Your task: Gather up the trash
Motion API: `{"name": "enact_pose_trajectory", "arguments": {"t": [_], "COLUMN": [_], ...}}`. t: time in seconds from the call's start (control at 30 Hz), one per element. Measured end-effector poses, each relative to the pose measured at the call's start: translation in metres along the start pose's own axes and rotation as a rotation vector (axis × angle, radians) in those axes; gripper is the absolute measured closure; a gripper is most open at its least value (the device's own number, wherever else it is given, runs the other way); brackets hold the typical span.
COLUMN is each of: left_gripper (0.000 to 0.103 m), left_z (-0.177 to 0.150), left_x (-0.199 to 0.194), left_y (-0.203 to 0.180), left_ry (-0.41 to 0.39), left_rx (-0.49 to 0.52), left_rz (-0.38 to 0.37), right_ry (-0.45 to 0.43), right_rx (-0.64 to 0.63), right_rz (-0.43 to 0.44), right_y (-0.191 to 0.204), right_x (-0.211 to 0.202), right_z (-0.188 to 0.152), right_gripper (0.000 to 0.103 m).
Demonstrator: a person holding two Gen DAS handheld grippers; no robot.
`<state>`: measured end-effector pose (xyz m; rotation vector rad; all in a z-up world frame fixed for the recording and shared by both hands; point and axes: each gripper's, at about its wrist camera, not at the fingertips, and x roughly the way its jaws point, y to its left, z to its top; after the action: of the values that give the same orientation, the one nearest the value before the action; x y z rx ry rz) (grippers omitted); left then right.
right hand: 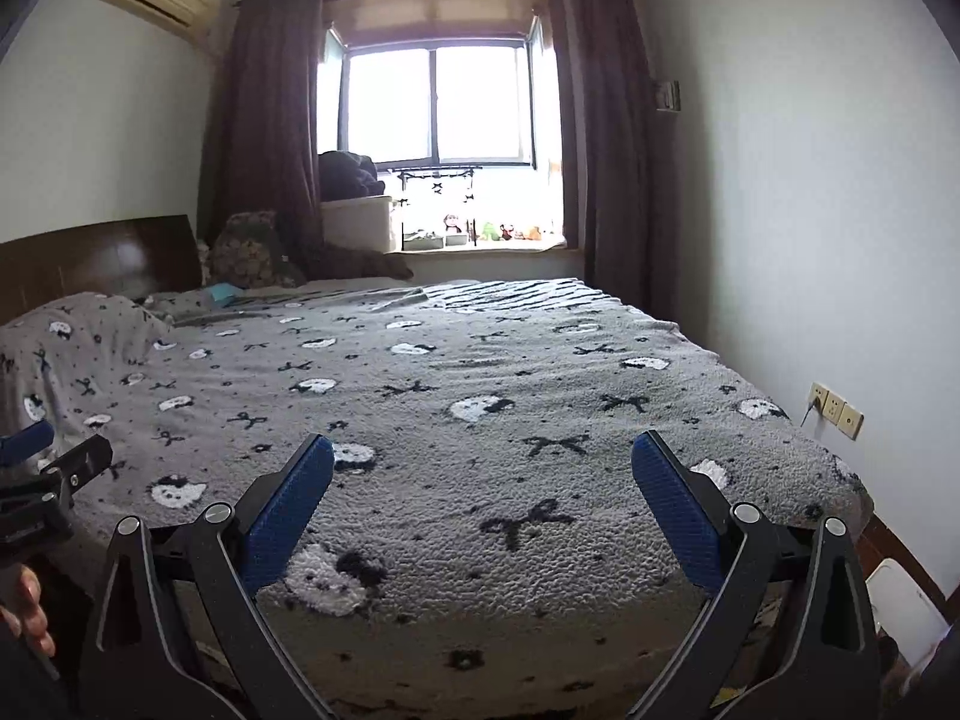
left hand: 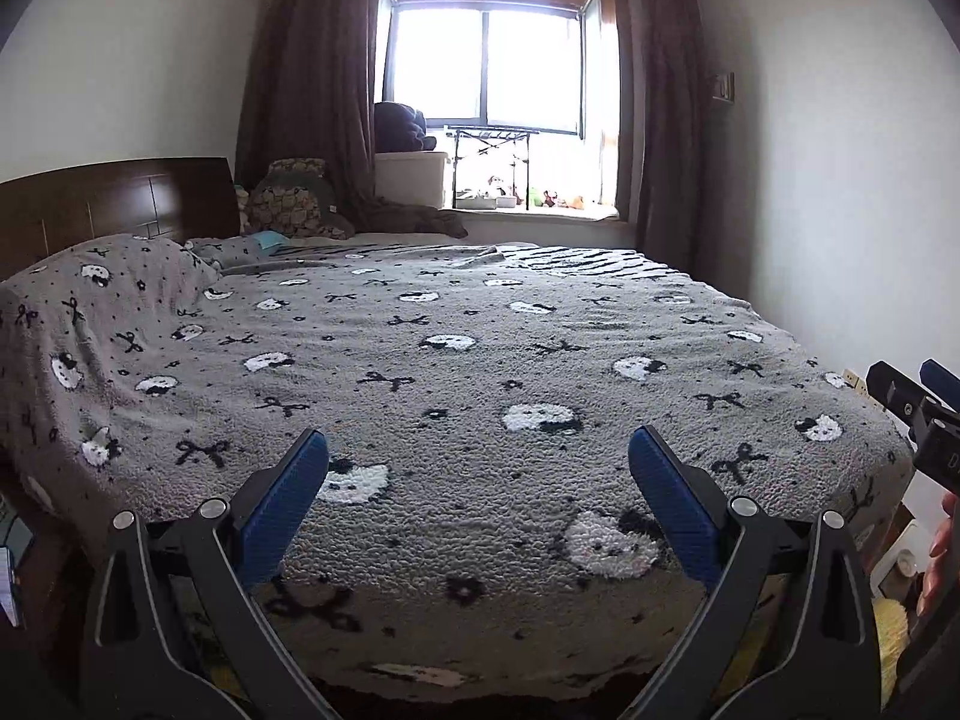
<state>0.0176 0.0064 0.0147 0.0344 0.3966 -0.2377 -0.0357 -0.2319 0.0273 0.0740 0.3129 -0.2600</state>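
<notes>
A small, flat teal scrap is lying on the bed, at the far corner of its head end, where the grey blanket is giving way to the bare sheet. It is showing too small to tell its material.

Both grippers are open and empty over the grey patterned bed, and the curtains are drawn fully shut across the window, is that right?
Not quite. The curtains hang pulled aside, leaving the window bright and uncovered, as the right wrist view shows. The rest holds: the left gripper and right gripper are open and empty over the grey patterned bed.
</notes>
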Motion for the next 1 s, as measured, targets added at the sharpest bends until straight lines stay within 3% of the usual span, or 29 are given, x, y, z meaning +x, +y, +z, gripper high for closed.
{"name": "enact_pose_trajectory", "arguments": {"t": [1.0], "left_gripper": [0.008], "left_z": [0.0004], "left_x": [-0.0041], "left_y": [0.0002], "left_ry": [-0.003], "left_rx": [0.006], "left_rz": [0.01], "right_ry": [-0.025], "right_rx": [-0.005], "right_rz": [0.025], "right_y": [0.0091], "right_x": [-0.0088], "right_z": [0.0009], "right_gripper": [0.003]}}
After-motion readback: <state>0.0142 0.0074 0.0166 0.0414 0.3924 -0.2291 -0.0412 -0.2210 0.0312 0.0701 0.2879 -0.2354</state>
